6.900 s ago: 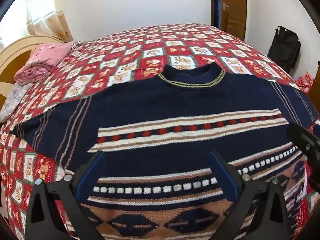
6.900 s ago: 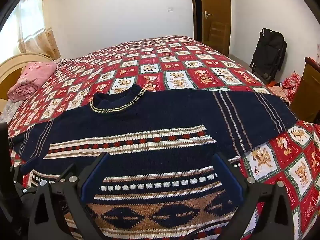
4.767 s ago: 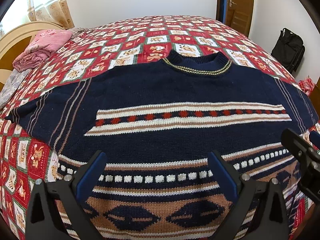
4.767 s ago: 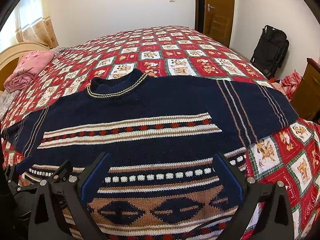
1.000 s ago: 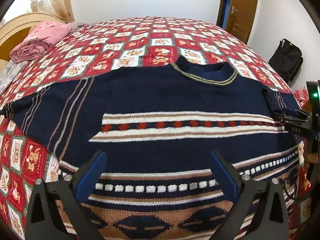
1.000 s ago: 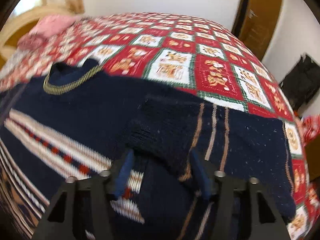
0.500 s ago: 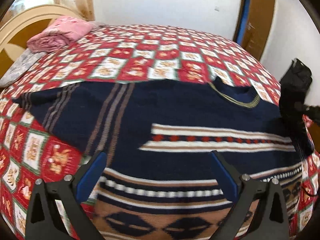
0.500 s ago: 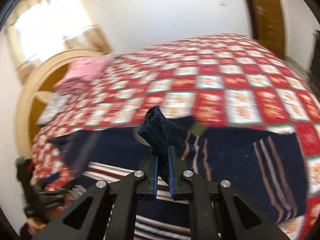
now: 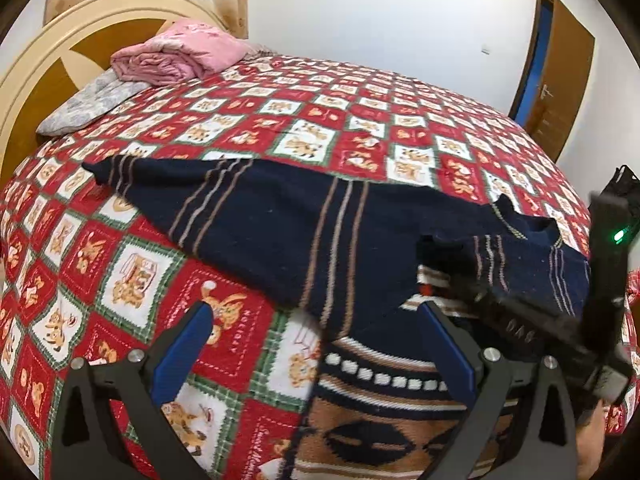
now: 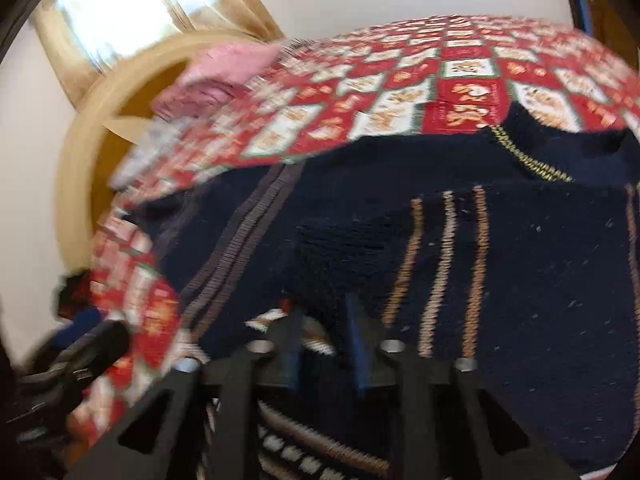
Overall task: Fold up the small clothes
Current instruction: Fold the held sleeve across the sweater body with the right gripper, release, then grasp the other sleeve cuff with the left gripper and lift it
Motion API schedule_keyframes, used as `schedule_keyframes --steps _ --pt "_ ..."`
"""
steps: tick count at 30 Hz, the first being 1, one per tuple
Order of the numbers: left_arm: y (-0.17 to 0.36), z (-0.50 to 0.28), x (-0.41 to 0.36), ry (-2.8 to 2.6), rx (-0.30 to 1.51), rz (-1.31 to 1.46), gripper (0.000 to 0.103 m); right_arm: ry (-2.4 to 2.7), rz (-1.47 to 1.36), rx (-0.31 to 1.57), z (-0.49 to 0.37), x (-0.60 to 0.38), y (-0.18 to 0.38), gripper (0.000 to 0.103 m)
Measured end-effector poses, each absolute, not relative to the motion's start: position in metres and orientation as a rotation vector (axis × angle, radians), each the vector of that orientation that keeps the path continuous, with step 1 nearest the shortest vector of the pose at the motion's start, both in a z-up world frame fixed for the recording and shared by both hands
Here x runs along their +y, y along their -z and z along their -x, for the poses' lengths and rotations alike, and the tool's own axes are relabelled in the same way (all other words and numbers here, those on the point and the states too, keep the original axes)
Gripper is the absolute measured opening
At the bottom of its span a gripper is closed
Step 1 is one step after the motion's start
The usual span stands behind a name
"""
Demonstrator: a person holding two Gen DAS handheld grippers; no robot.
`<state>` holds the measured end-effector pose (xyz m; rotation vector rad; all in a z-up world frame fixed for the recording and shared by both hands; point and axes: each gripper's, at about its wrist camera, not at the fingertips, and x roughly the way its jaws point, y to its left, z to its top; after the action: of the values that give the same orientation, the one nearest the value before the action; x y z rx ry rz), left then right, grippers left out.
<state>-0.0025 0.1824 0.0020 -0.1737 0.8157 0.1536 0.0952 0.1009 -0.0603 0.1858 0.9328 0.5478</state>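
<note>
Over the sweater (image 10: 540, 280), the right gripper (image 10: 324, 320) is opening around the folded sleeve (image 10: 400, 248); snagged knit could undo the fold. The left gripper (image 9: 316, 344) gapes wide, empty.

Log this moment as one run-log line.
stage: right sleeve folded over navy sweater | right gripper: opening, cuff between jaws | left gripper: open, empty | left sleeve: flat

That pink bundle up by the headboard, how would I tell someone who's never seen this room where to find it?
Start at the curved cream and brown headboard at the end of the bed with the red checked cover. Right in front of it lies a grey patterned pillow, and the pink bundle rests on its far end. It is the only plain pink, loosely folded thing there.
</note>
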Motion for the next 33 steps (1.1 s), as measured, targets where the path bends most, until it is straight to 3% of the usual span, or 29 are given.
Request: schedule_keyframes --steps 2,4,8,10,12,13,22,33 --pt "-0.001 0.002 0.184 -0.151 0.815 0.183 0.103 -0.636 -0.318 0.959 -0.093 0.085 0.053 0.061" --pt "-0.001 0.000 0.182 -0.145 0.813 0.190 0.103 -0.705 -0.380 0.953 -0.082 0.071 0.036 0.062" --pt "-0.003 -0.004 0.167 -0.110 0.813 0.168 0.103 -0.531 -0.186 0.820 -0.045 0.028 -0.004 0.062" --pt "-0.005 -0.005 0.155 -0.087 0.807 0.134 0.103 -0.394 -0.094 0.757 -0.028 -0.009 -0.019 0.056" --pt "-0.006 -0.006 0.145 -0.070 0.802 0.104 0.103 -0.242 0.003 0.741 -0.016 -0.052 -0.025 0.026" --pt "-0.006 -0.008 0.138 -0.059 0.803 0.091 0.103 -0.188 0.022 0.759 -0.015 -0.071 -0.024 0.023" --pt "0.013 -0.043 0.076 -0.001 0.877 0.046 0.103 -0.009 -0.093 0.909 0.004 -0.201 0.037 0.019" --pt "0.035 -0.041 0.080 -0.039 0.942 0.026 0.103 0.058 -0.117 0.859 0.027 -0.198 0.018 0.019"
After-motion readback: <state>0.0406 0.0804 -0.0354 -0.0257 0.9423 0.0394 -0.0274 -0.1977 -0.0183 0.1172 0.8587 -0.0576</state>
